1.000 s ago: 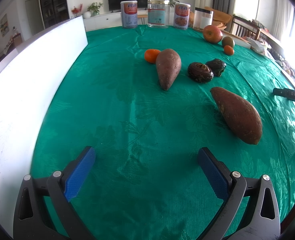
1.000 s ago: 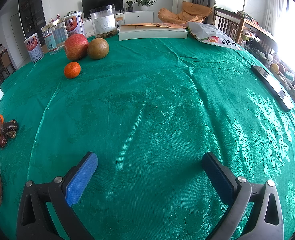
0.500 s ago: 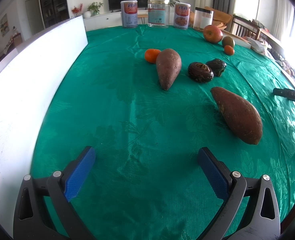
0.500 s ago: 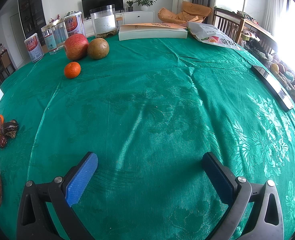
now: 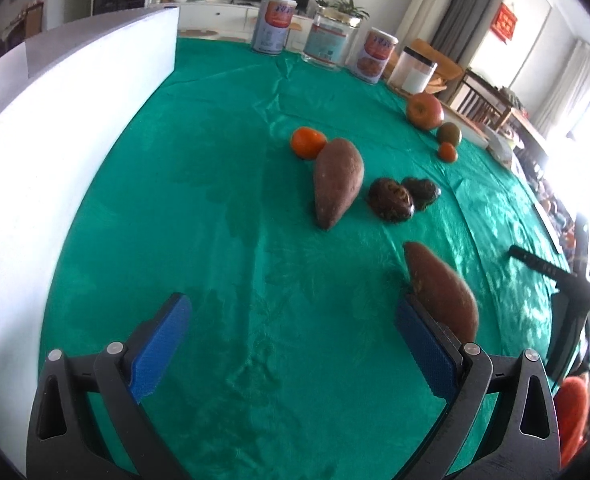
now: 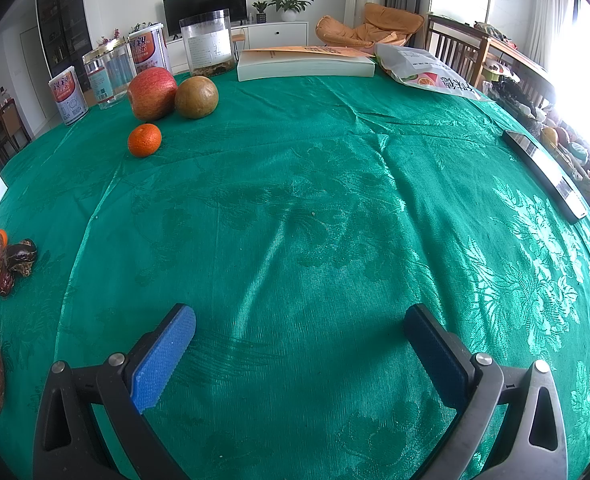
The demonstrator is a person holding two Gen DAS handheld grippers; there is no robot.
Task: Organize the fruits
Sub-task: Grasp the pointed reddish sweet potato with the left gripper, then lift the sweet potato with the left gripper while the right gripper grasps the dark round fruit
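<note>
My left gripper (image 5: 291, 320) is open low over the green cloth. A brown sweet potato (image 5: 443, 292) lies just beyond its right finger (image 5: 419, 340), outside the jaws. Farther on lie a second sweet potato (image 5: 337, 182), an orange (image 5: 307, 143) behind it, and two dark wrinkled fruits (image 5: 389, 202). My right gripper (image 6: 299, 332) is open with only bare cloth between its fingers. A red apple (image 6: 151, 93), a brown-green fruit (image 6: 196, 97) and a small orange (image 6: 144, 140) sit together at the far left of the right wrist view.
A white board (image 5: 55, 140) runs along the table's left side. Cans and jars (image 5: 329, 38) line the far edge. A thick book (image 6: 305, 65), a snack bag (image 6: 427, 70) and a flat dark device (image 6: 543, 172) lie at the back and right.
My left gripper has tilted and come closer to the near sweet potato, which now sits right by its right finger. The right gripper has not moved.
</note>
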